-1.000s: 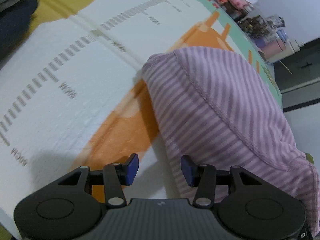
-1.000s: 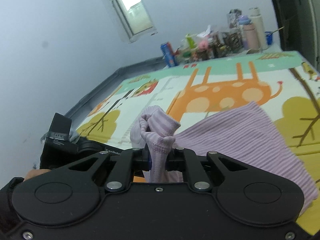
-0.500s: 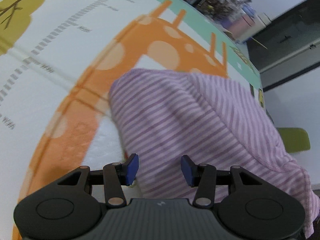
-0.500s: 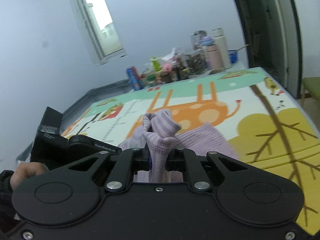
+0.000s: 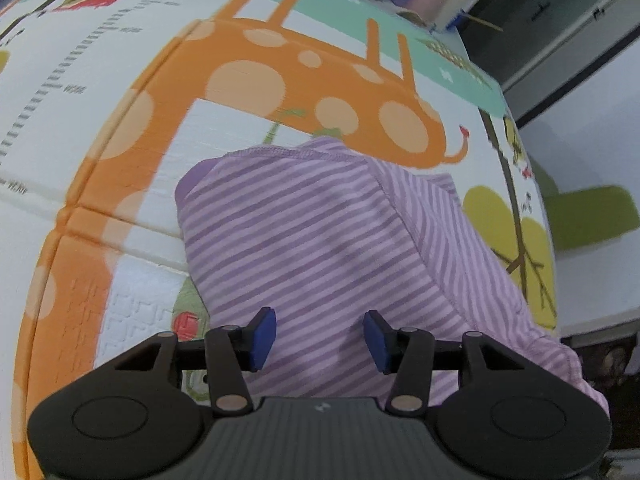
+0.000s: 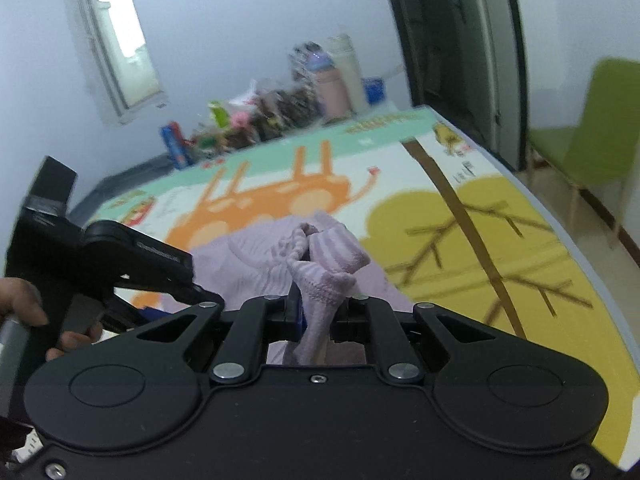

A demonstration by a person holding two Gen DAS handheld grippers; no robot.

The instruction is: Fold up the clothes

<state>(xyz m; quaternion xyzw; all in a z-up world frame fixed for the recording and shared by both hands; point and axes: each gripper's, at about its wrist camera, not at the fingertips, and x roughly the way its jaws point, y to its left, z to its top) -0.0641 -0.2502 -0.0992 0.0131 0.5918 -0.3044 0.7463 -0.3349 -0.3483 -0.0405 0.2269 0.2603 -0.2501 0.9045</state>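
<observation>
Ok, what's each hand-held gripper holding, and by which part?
Right hand-held gripper pinches a bunched edge of the striped garment. Left hand-held gripper holds nothing.

Giraffe play mat (image 5: pixel 248 92), green chair (image 6: pixel 592 148), seemingly bottles (image 6: pixel 340 80) behind

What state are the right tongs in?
Shut on the shirt: right tongs pinch a bunched fold; the rest drapes over the mat.

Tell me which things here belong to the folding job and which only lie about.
Job:
- striped garment
- right hand-held gripper, shut on its bunched edge
- left hand-held gripper, open above it
- mat

Lying about:
- bottles
- green chair
- window
</observation>
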